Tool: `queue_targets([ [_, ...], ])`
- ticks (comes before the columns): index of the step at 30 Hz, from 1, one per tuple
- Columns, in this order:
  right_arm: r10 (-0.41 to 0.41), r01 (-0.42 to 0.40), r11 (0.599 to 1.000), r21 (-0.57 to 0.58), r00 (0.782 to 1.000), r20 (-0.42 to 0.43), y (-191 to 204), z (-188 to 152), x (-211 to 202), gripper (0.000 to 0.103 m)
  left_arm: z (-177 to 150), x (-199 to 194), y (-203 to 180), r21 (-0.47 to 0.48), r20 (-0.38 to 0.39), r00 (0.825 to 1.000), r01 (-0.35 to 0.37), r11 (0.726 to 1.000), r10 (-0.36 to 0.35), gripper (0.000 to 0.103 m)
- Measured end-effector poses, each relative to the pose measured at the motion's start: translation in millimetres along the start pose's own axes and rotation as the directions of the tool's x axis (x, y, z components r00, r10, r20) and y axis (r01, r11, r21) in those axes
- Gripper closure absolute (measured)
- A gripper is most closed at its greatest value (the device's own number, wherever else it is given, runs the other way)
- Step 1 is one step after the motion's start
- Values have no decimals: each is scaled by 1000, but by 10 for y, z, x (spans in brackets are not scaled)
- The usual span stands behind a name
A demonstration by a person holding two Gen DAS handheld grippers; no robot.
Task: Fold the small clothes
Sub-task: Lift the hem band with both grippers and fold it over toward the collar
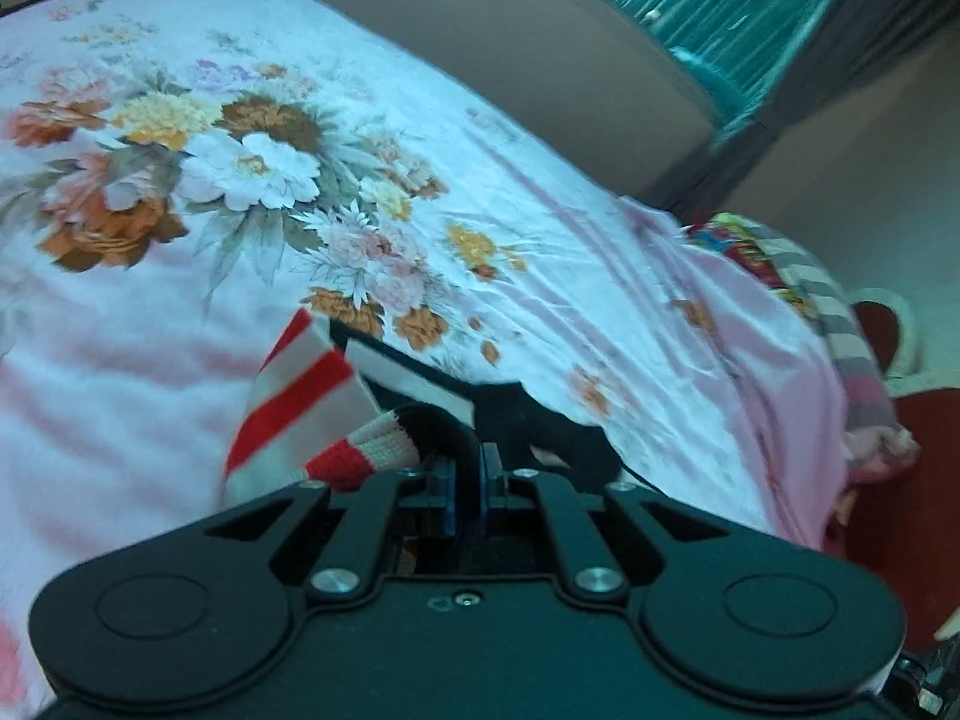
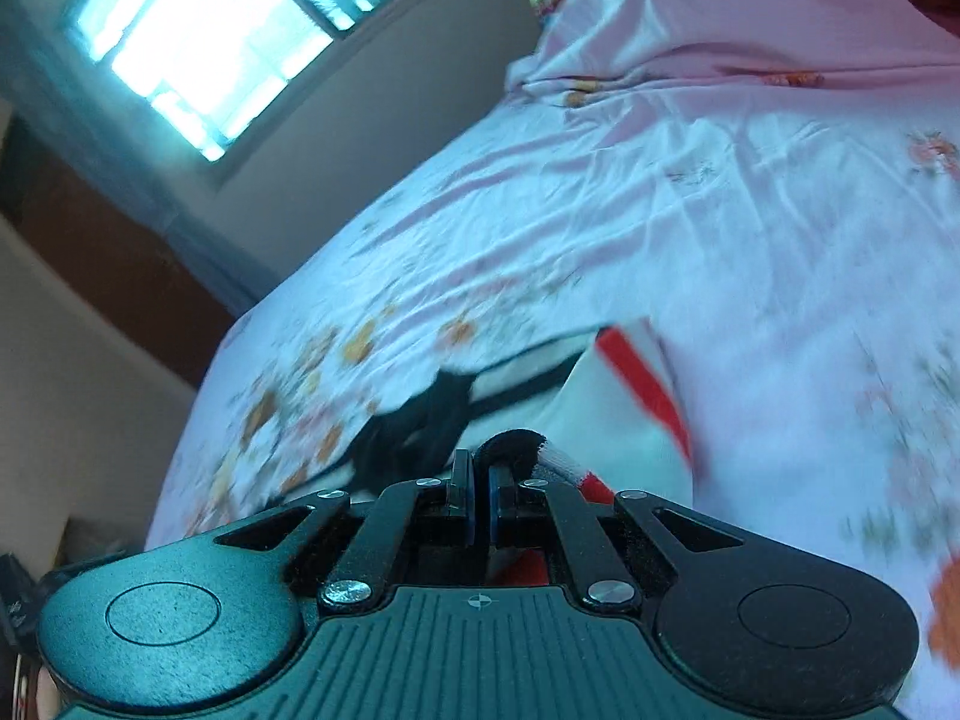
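Wrinkled floral bedsheet [image 1: 540,228]; both grippers [image 1: 468,468] [image 2: 480,474] pinch a striped knit garment [image 1: 300,396].

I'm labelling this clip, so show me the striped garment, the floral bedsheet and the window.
striped garment [image 1: 300,396]: left wrist view, on a red stripe.
floral bedsheet [image 1: 252,168]: left wrist view, on the white flower print.
window [image 2: 204,54]: right wrist view, on the bright pane.

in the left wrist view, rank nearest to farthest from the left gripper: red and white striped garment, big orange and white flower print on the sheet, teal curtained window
1. Red and white striped garment: pinched in the left gripper, hanging to its left.
2. Big orange and white flower print: on the pink floral bedsheet, ahead and left.
3. Teal curtained window: on the wall past the bed, upper right.
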State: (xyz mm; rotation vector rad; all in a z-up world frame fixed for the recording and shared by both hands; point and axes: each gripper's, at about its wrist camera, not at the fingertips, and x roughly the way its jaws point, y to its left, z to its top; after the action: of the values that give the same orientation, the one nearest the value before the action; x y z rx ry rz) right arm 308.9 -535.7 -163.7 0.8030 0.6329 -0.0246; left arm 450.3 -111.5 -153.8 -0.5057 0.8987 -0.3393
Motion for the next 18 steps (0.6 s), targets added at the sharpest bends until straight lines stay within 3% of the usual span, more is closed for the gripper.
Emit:
queue_targets([
  [2, -54, 54, 999, 3, 999, 8, -117, 107, 270, 100, 87, 299, 22, -3, -9, 998, -61, 998, 61, 94],
  [5, -163, 163, 987, 3, 985, -55, -312, 137, 699, 99, 95, 615, 167, -15, -50, 983, -180, 984, 179, 85],
  [6, -187, 187, 982, -18, 979, -78, -337, 131, 796, 99, 95, 648, 220, -25, -72, 980, -188, 982, 186, 85],
  [10, -138, 136, 990, -27, 985, -99, -370, 111, 710, 99, 121, 446, 346, -45, -108, 989, -102, 994, 97, 71],
  [11, -134, 131, 991, -33, 985, -105, -362, 119, 680, 98, 138, 379, 345, -35, -101, 991, -90, 995, 86, 61],
  [13, -127, 123, 991, -43, 988, -91, -332, 138, 594, 92, 160, 260, 287, 21, -62, 993, -103, 994, 105, 57],
  [14, -119, 116, 992, -43, 990, -74, -294, 157, 541, 83, 171, 213, 248, 59, -43, 993, -103, 993, 106, 57],
  [15, -99, 98, 994, -38, 994, -45, -249, 194, 482, 65, 186, 204, 186, 105, -33, 994, -100, 989, 104, 57],
  [17, -120, 120, 991, -68, 993, -8, -122, 263, 433, 44, 195, 206, 56, 191, -20, 989, -141, 972, 147, 57],
  [18, -135, 134, 987, -87, 991, -2, -52, 304, 427, 44, 199, 218, 21, 214, -24, 987, -148, 966, 157, 57],
])
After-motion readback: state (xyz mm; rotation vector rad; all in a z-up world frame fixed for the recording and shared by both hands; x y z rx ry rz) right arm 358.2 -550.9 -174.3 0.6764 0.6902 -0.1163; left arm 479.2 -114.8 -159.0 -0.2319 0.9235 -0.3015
